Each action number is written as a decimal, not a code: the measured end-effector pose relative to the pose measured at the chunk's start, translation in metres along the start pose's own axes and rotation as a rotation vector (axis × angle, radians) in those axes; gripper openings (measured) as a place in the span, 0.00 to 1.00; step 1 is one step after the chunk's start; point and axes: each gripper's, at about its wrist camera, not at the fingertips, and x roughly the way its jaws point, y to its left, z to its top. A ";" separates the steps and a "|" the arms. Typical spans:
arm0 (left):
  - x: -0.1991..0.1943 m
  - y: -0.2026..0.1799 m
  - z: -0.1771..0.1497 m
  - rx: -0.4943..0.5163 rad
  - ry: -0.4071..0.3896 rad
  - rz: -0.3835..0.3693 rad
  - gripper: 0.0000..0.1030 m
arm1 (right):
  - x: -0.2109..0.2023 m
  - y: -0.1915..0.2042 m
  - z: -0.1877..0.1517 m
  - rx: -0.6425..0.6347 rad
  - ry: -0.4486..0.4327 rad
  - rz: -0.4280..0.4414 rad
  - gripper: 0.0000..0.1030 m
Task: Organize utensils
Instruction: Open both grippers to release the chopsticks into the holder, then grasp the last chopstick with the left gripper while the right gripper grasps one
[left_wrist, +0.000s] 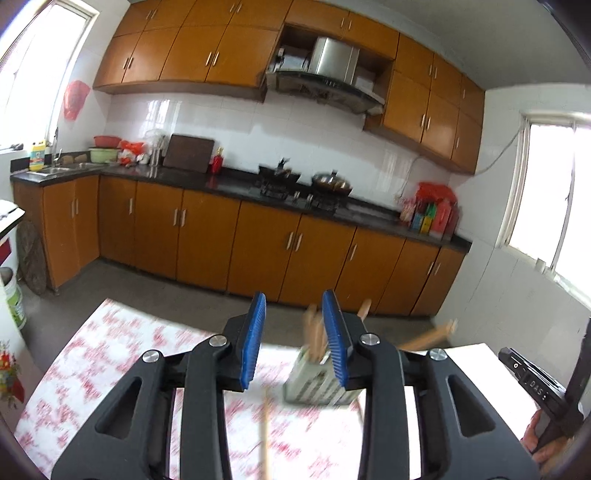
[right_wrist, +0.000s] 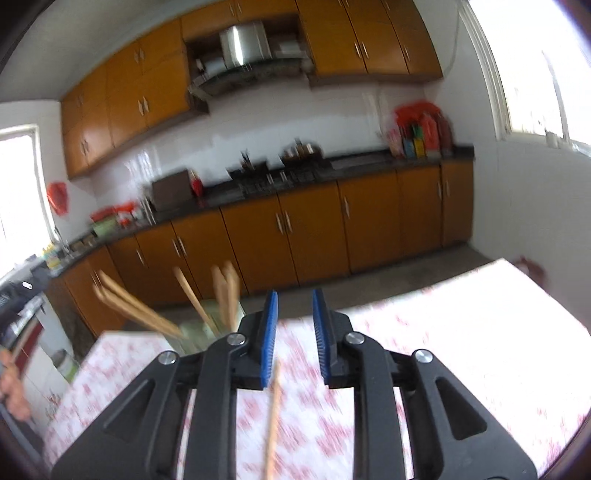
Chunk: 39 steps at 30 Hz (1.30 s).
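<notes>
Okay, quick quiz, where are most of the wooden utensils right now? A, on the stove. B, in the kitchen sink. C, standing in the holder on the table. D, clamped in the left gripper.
C: several wooden utensils stick up out of the holder on the table.

a table in a red-and-white patterned cloth carries a utensil holder and a loose chopstick.
</notes>
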 end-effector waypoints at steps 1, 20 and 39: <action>0.001 0.007 -0.013 0.012 0.027 0.026 0.34 | 0.007 -0.005 -0.012 0.005 0.039 -0.005 0.20; 0.055 0.059 -0.158 0.020 0.429 0.094 0.35 | 0.109 0.045 -0.178 -0.148 0.493 0.027 0.21; 0.091 0.010 -0.203 0.171 0.567 0.061 0.44 | 0.112 -0.046 -0.155 0.020 0.435 -0.226 0.08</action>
